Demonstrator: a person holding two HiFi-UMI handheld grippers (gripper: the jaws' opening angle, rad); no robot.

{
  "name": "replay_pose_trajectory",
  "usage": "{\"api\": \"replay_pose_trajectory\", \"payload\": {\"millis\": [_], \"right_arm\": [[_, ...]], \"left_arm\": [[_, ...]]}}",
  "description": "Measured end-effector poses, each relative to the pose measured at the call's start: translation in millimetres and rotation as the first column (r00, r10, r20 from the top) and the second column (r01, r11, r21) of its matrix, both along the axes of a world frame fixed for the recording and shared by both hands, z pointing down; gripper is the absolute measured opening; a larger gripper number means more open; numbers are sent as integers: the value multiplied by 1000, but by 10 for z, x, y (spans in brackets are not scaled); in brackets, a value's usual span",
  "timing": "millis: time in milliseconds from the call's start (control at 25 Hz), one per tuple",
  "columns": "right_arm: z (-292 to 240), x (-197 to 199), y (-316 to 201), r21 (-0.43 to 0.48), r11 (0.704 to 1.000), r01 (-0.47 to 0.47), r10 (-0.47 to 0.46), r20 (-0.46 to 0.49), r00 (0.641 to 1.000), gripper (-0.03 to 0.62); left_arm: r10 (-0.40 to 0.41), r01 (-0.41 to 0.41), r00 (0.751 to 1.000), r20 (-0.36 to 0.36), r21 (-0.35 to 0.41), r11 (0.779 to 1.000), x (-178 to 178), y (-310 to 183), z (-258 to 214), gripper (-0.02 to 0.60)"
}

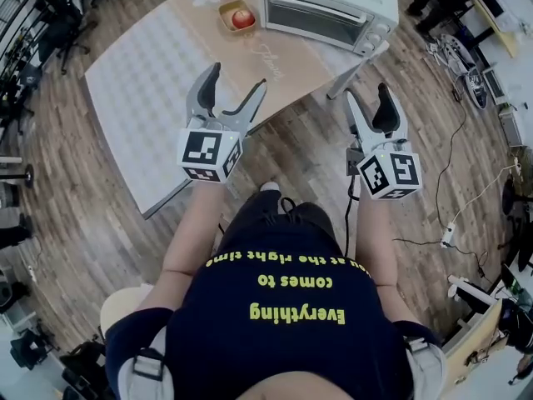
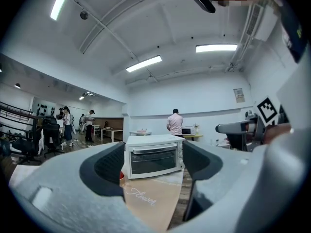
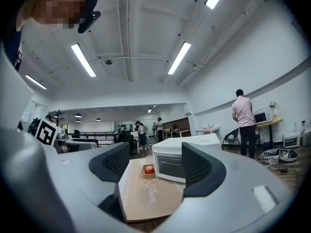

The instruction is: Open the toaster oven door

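A white toaster oven [image 1: 331, 8] stands at the far end of the table, its glass door shut; it also shows between the jaws as the toaster oven [image 2: 154, 157] and the toaster oven [image 3: 182, 161]. My left gripper [image 1: 234, 92] is held open over the table's near edge, well short of the oven. My right gripper [image 1: 368, 105] is open too, off the table's right corner above the floor. Neither holds anything. A small yellow dish with a red fruit [image 1: 239, 17] sits left of the oven.
The table [image 1: 150, 98] carries a tan runner [image 1: 250, 57] under the oven. Cables and a power strip [image 1: 448, 236] lie on the wooden floor at right. People stand far off in the room [image 3: 244, 120]. Chairs and equipment crowd the left edge.
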State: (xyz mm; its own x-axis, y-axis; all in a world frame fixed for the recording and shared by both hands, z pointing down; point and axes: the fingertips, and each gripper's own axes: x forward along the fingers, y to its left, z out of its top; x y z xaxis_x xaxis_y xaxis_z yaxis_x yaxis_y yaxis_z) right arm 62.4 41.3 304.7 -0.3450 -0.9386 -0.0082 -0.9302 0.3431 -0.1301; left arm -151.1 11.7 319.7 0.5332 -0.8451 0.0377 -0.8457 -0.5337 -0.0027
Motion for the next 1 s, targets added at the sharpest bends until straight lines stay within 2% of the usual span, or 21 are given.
{"api": "replay_pose_trajectory", "payload": {"millis": [280,600,1000], "right_arm": [[57,-55,-326,-30,999,-33,33,-7,999,327],[174,-80,-717,-46,999,-7,6,-11,1000,327],[129,293,-1310,-35,998,60,-61,-13,998,327]], "left_arm": [[17,-17,1000,-12,-25,1000,-101,-384,76,376],[-1,0,1000,-23,-44,999,-92,-696,212,376],[-74,73,997,-23,-37,997,226,-1195,164,376]]}}
